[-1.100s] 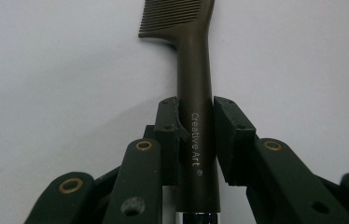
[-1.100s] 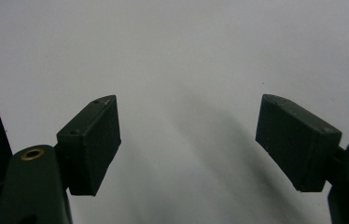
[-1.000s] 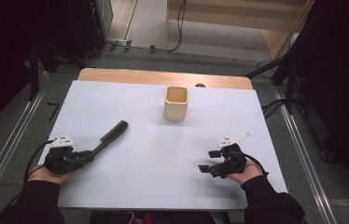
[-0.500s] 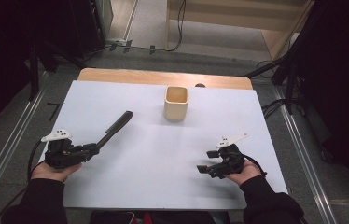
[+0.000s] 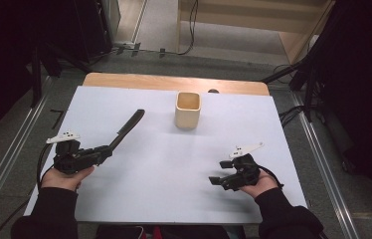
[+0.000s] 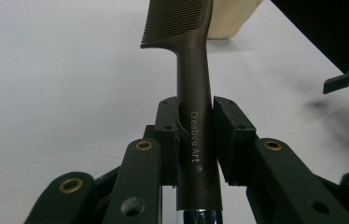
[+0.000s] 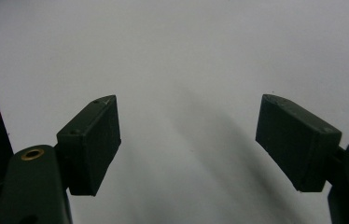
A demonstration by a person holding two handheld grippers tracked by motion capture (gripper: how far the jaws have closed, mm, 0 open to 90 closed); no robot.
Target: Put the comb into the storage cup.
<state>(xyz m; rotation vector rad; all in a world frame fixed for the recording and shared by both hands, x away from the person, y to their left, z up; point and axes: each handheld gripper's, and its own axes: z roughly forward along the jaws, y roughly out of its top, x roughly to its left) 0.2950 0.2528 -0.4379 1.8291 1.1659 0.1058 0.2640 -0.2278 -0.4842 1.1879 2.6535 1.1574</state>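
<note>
White surface (image 5: 174, 179), beige cup (image 5: 188, 109) at back centre. Left gripper (image 5: 105, 151) clamps black comb (image 5: 127, 128) by its handle, lifted, teeth end angled toward cup. Right gripper (image 5: 217, 180) wide, empty, low near surface. Pickup done; likely comb into cup remains.

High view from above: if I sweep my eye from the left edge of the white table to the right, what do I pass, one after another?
The left gripper in the person's hand → the dark comb it holds, slanting up and away → the beige cup standing at the far middle → the right gripper, jaws apart with nothing between them, all on the white table.
</note>
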